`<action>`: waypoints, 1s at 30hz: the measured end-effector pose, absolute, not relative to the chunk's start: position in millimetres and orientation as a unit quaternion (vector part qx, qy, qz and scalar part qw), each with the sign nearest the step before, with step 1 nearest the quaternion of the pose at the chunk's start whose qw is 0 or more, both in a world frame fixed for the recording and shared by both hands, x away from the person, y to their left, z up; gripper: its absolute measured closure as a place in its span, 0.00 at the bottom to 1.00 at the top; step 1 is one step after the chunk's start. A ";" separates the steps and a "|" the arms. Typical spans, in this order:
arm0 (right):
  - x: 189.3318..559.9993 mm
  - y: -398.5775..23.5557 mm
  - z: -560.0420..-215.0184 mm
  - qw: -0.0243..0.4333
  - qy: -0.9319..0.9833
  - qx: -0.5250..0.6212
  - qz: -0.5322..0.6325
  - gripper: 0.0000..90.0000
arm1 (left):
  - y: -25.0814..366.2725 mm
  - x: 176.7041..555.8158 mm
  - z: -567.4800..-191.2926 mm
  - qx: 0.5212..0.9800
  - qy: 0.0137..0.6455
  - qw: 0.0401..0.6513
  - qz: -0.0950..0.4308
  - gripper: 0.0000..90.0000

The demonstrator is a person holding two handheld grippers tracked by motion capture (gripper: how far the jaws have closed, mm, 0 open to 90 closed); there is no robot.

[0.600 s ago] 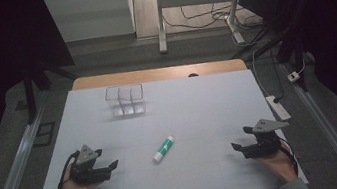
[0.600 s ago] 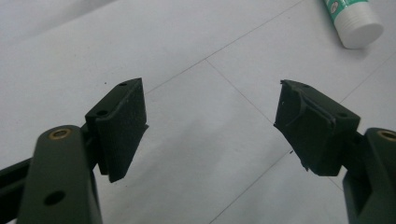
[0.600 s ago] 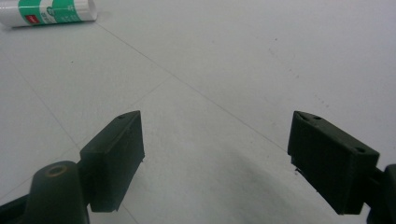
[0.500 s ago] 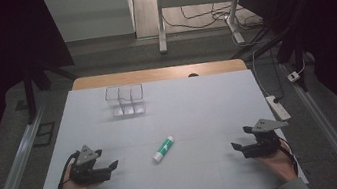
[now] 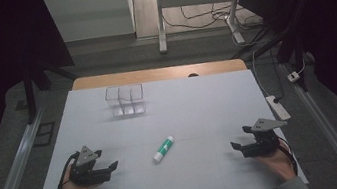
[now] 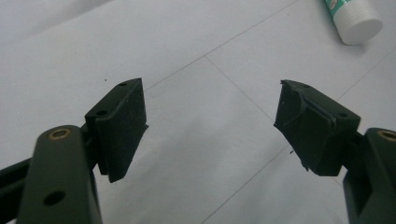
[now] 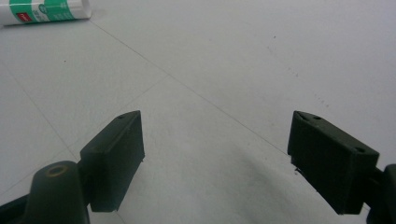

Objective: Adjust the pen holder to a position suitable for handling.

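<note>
Left gripper point(image 5: 111, 166) low over the white table surface point(image 5: 199, 110), jaws spread wide, nothing between them. Right gripper point(image 5: 235, 145) same: jaws wide apart, empty. White-and-green cylindrical tube with a white cap point(image 5: 163, 149) lies flat on the table between the two grippers, ahead of both sets of jaws, apart from each. Clear plastic multi-compartment box point(image 5: 125, 100) sits well beyond the tube, far from both grippers.
</note>
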State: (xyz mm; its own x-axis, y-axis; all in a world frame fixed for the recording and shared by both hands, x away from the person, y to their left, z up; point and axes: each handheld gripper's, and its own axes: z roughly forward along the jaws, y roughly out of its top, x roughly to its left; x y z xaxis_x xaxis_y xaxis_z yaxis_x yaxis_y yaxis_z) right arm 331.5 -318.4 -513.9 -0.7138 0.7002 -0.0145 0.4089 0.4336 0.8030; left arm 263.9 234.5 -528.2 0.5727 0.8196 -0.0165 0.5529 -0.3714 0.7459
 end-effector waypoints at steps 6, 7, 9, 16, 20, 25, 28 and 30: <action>331.4 -318.0 -514.3 0.175 0.828 0.337 0.413 0.20 | 235.6 264.5 -527.1 0.806 0.427 0.366 0.185 0.28; 331.5 -318.2 -514.3 0.175 0.827 0.338 0.413 0.20 | 235.4 264.9 -527.1 0.805 0.428 0.366 0.185 0.28; 332.0 -318.8 -514.1 0.176 0.827 0.339 0.412 0.20 | 234.9 266.2 -526.6 0.805 0.429 0.365 0.185 0.28; 332.5 -319.8 -513.6 0.180 0.824 0.343 0.414 0.20 | 233.1 274.3 -521.7 0.801 0.436 0.366 0.185 0.28; 332.5 -320.2 -513.7 0.178 0.822 0.343 0.418 0.21 | 233.3 281.6 -518.2 0.799 0.441 0.365 0.185 0.28; 333.1 -320.0 -514.0 0.176 0.822 0.344 0.418 0.21 | 233.6 291.6 -515.1 0.800 0.444 0.357 0.188 0.28; 333.4 -320.3 -513.9 0.177 0.823 0.346 0.414 0.21 | 233.4 297.6 -512.7 0.801 0.443 0.355 0.189 0.29; 333.4 -320.3 -513.9 0.177 0.823 0.346 0.414 0.21 | 233.9 301.9 -510.7 0.802 0.443 0.352 0.191 0.29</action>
State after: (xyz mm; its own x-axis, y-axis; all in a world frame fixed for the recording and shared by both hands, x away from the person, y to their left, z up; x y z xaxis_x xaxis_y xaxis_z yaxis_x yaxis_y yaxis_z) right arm 333.4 -320.3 -513.9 -0.6975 0.7166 -0.0054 0.4235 0.4183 0.8035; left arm 301.9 233.9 -510.7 0.5349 0.8449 -0.0052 0.5752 -0.3596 0.7347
